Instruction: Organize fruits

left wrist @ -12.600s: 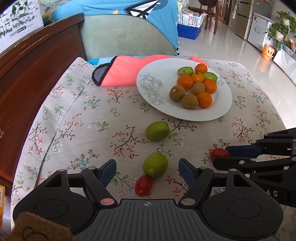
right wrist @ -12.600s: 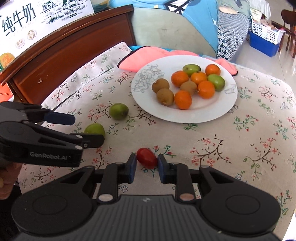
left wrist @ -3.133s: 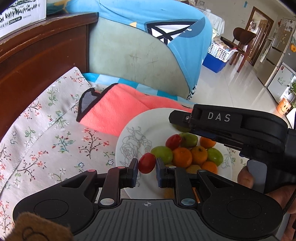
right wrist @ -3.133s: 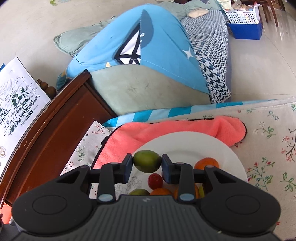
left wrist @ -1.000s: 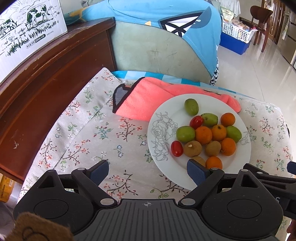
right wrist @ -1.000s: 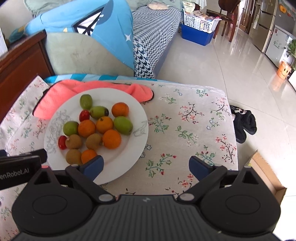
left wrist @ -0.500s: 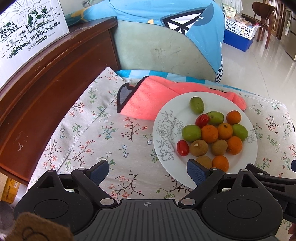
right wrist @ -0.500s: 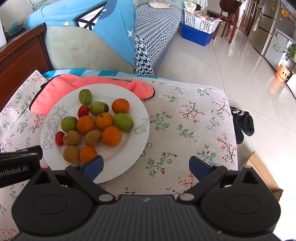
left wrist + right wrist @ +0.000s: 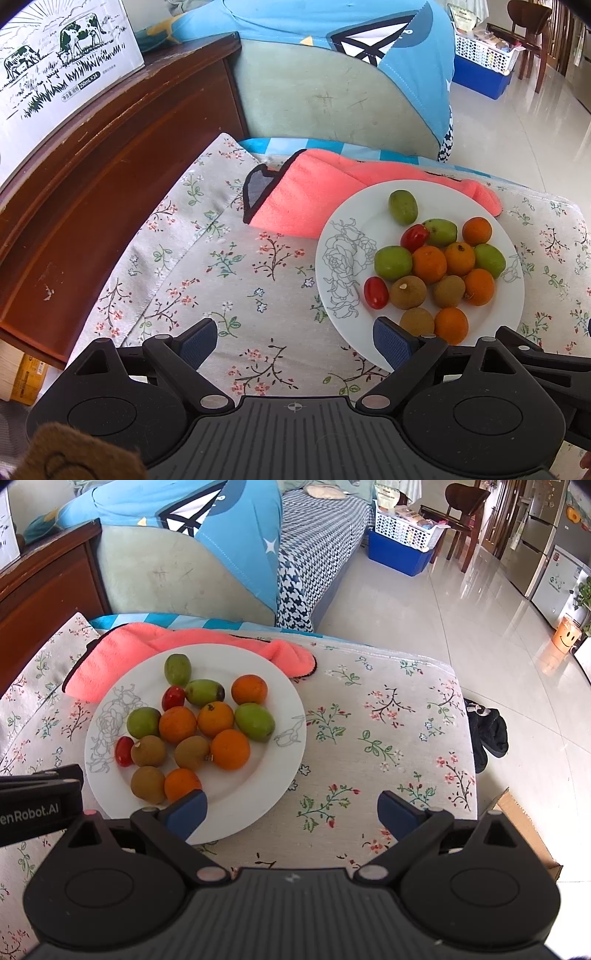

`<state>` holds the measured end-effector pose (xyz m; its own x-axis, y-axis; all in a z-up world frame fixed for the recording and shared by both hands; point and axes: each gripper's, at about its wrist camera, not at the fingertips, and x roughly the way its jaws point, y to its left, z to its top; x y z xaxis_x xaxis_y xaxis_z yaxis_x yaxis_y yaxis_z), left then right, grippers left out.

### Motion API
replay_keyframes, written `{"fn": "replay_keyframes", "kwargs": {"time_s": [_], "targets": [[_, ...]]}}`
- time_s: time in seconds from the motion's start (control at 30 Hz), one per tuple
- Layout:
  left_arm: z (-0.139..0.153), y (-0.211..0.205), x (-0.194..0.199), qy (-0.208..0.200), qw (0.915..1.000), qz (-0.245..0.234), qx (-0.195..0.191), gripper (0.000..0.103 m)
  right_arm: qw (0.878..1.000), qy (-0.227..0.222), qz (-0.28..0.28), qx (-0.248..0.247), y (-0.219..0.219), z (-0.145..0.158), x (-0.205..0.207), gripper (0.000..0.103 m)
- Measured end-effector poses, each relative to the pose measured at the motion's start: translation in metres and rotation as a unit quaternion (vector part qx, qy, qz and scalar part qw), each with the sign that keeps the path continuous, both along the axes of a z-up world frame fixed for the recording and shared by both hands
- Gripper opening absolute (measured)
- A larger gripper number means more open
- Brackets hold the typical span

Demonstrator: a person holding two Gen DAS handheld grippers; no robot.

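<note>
A white plate [image 9: 340,258] [image 9: 280,716] with a line-drawn flower sits on the flowered tablecloth. It holds several oranges [image 9: 429,264], several green fruits [image 9: 393,261], three brown kiwis [image 9: 408,292] and two red tomatoes [image 9: 376,292] [image 9: 124,751]. One green fruit [image 9: 403,206] lies apart at the plate's far side. My left gripper [image 9: 295,341] is open and empty, above the cloth near the plate's front left. My right gripper [image 9: 291,812] is open and empty, at the plate's front right rim.
A pink cloth [image 9: 295,199] lies under the plate's far edge. A dark wooden headboard [image 9: 92,155] runs along the left with a milk carton box [image 9: 55,55] on it. A sofa with a blue cover [image 9: 184,546] stands behind. Tiled floor [image 9: 498,646] lies to the right.
Both grippers, shut on a tomato and a green fruit three seconds ago, are now open and empty with those fruits on the plate. Over the last second they barely shifted.
</note>
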<state>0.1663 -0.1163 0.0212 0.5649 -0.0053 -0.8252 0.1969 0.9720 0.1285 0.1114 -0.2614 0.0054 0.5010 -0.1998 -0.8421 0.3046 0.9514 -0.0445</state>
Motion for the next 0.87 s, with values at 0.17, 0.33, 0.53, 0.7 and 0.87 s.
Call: {"fn": "replay_keyframes", "kwargs": {"time_s": [0.17,0.33,0.53,0.7,0.87], "targets": [[0.000,0.000,-0.001,-0.002,1.0000,-0.002,0.004,0.093,1.000,0.000,0.002,-0.002,0.001,0.000,0.000,0.098],[0.001,0.001,-0.002,-0.004,0.9999,-0.005,0.008,0.093,1.000,-0.003,0.007,-0.003,0.002,0.000,-0.001,0.098],[0.004,0.005,-0.005,-0.009,0.9999,-0.011,0.008,0.093,1.000,-0.006,0.014,-0.003,0.006,-0.001,-0.003,0.098],[0.006,0.008,-0.010,-0.016,0.9996,-0.022,0.006,0.093,1.000,-0.012,0.026,-0.010,0.009,-0.002,-0.006,0.098],[0.007,0.014,-0.014,-0.014,0.9993,-0.035,-0.001,0.093,0.998,-0.017,0.055,0.009,0.013,-0.004,-0.011,0.098]]}}
